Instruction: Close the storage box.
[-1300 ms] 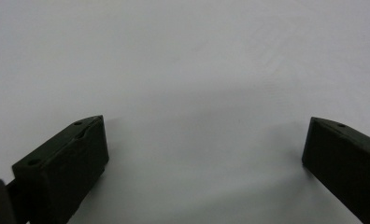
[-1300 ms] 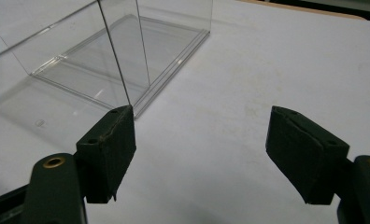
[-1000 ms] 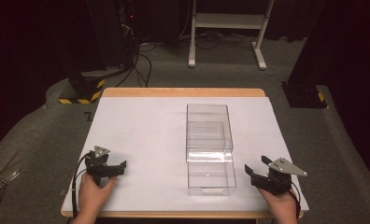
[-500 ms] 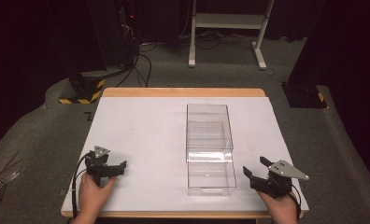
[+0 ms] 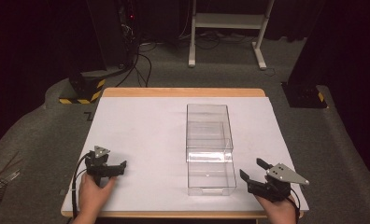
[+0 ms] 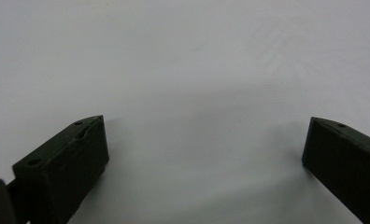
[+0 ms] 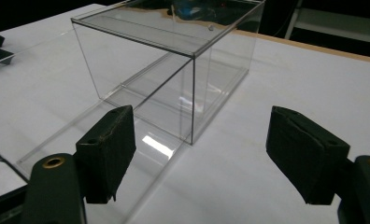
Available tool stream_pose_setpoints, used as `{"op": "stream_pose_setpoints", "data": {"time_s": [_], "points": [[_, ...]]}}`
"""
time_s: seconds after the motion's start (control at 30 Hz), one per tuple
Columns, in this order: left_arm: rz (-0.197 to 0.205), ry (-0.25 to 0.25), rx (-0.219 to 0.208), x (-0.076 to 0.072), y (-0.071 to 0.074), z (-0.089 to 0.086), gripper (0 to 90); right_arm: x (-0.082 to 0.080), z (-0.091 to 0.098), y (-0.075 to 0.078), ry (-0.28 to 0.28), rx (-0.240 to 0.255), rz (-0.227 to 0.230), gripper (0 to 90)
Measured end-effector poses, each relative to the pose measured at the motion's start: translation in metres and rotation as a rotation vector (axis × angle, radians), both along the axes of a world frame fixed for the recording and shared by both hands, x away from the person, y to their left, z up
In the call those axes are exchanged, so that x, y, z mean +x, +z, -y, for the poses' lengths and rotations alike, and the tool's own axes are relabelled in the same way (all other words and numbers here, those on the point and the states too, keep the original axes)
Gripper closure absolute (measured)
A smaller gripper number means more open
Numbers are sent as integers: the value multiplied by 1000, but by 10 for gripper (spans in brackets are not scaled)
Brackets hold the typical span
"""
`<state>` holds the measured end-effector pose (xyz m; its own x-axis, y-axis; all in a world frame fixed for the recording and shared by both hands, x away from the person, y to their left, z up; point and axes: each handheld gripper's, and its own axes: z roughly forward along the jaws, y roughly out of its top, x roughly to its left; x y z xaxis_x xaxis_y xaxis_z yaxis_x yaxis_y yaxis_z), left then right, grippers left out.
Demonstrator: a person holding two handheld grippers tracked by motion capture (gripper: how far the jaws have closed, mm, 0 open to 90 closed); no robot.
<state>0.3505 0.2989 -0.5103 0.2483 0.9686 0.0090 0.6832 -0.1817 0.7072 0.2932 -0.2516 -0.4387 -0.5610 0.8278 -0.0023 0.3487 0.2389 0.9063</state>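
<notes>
Plainly, the clear plastic box (image 5: 209, 145) is the thing nearest both grippers. It is a long, see-through case made of a taller shell at its far end and a lower drawer-like tray that sticks out of that shell toward the person. Thin edges and pale glints mark its walls, and the white sheet (image 5: 141, 135) on the table shows through it. The box lies lengthwise on that sheet, a little right of the sheet's middle, with the tray end close to the sheet's near edge. In the right gripper view the shell's corner (image 7: 192, 93) stands upright between the two black jaws, farther off, and the tray floor runs toward the left jaw.

The right gripper (image 5: 253, 171) sits just beside the tray's near right corner, apart from it, its jaws spread wide and holding nothing. The left gripper (image 5: 119, 166) rests well to the left of the box, above the sheet's near left part. Its jaws (image 6: 206, 140) are likewise parted, with bare white sheet between them.

Against the picture from a second ago, the box has not shifted. The left gripper lies where it lay. The right gripper has turned slightly, so its grey plate reaches farther right, away from the box.
</notes>
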Motion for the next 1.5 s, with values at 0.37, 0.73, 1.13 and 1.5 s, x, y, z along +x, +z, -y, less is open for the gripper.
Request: {"op": "stream_pose_setpoints", "data": {"time_s": [0.37,0.73,1.13,1.5], "points": [[-1,0,-1,0,0,0,6,-7,-6,5,27,11,8,244],[0,1,-1,0,0,0,6,-13,-14,6,67,33,8,241],[0,0,-1,0,0,0,6,-25,-20,5,96,53,8,237],[-1,0,-1,0,0,0,6,-26,-27,0,140,63,-11,236]]}}
